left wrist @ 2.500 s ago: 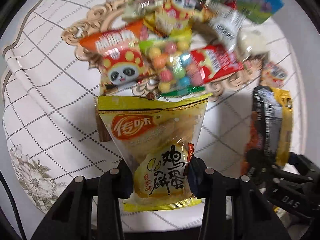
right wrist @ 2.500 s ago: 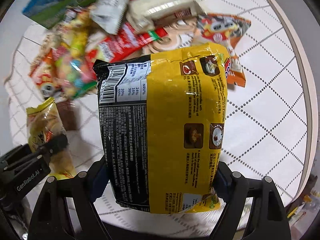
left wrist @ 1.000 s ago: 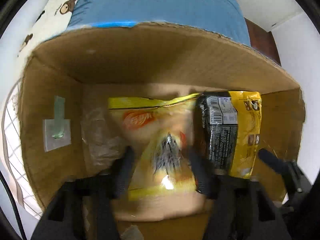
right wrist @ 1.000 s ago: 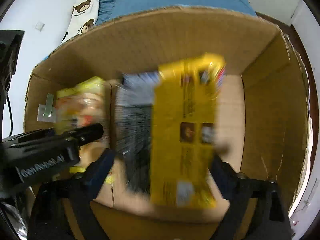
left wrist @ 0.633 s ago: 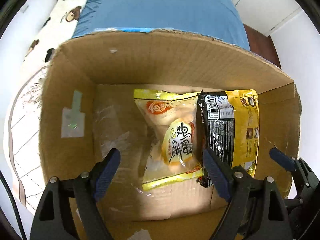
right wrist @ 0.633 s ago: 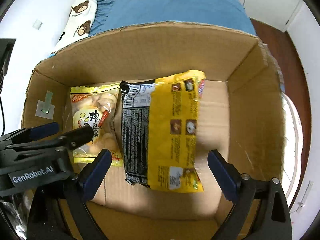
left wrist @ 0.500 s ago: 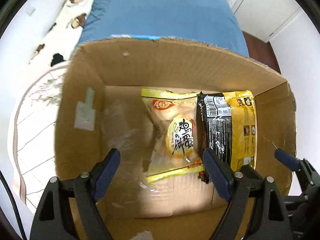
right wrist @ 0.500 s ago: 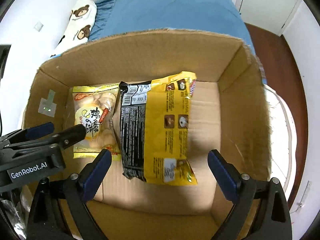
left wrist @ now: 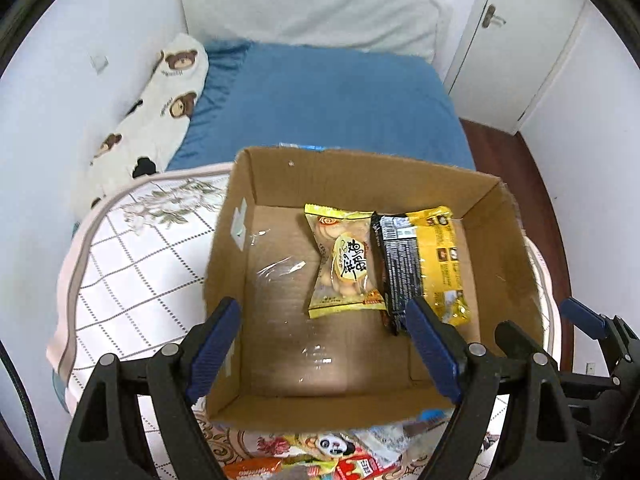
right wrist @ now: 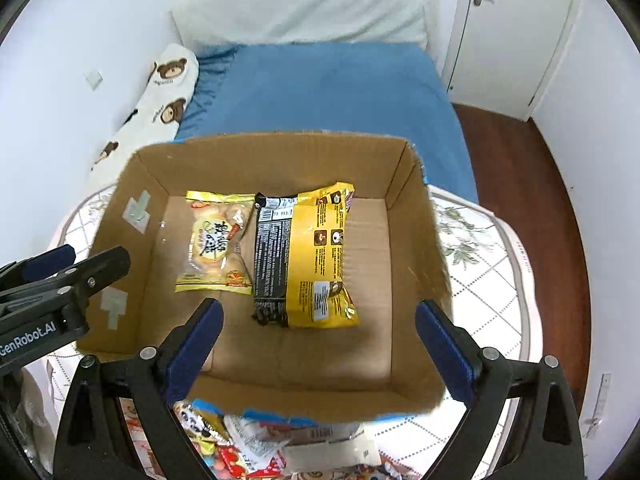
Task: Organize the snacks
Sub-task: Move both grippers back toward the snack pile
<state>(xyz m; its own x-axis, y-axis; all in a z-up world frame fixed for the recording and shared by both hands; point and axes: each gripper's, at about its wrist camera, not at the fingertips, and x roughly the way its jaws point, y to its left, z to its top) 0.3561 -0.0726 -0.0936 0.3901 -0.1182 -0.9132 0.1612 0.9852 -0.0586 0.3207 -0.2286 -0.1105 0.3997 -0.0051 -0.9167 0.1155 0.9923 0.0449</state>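
Note:
An open cardboard box [left wrist: 516, 236] [right wrist: 416, 240] stands on the table. Inside lie a yellow cookie packet [left wrist: 344, 264] [right wrist: 214, 242] and, to its right, a yellow and black noodle packet [left wrist: 424, 264] [right wrist: 308, 256], side by side and flat on the bottom. My left gripper [left wrist: 324, 344] is open and empty above the box's near edge. My right gripper [right wrist: 320, 348] is open and empty, also above the near edge. The left gripper shows at the left in the right wrist view [right wrist: 60, 280].
A pile of snack packets [left wrist: 332, 460] [right wrist: 256, 440] lies on the table just in front of the box. The table has a white checked cloth [left wrist: 132, 272]. A blue bed [left wrist: 320, 108] with a bear-print pillow [left wrist: 156, 104] stands behind.
Both grippers carried their packets from the table into the box, opened and let them go. Since then both have pulled back and up, empty, away from the box.

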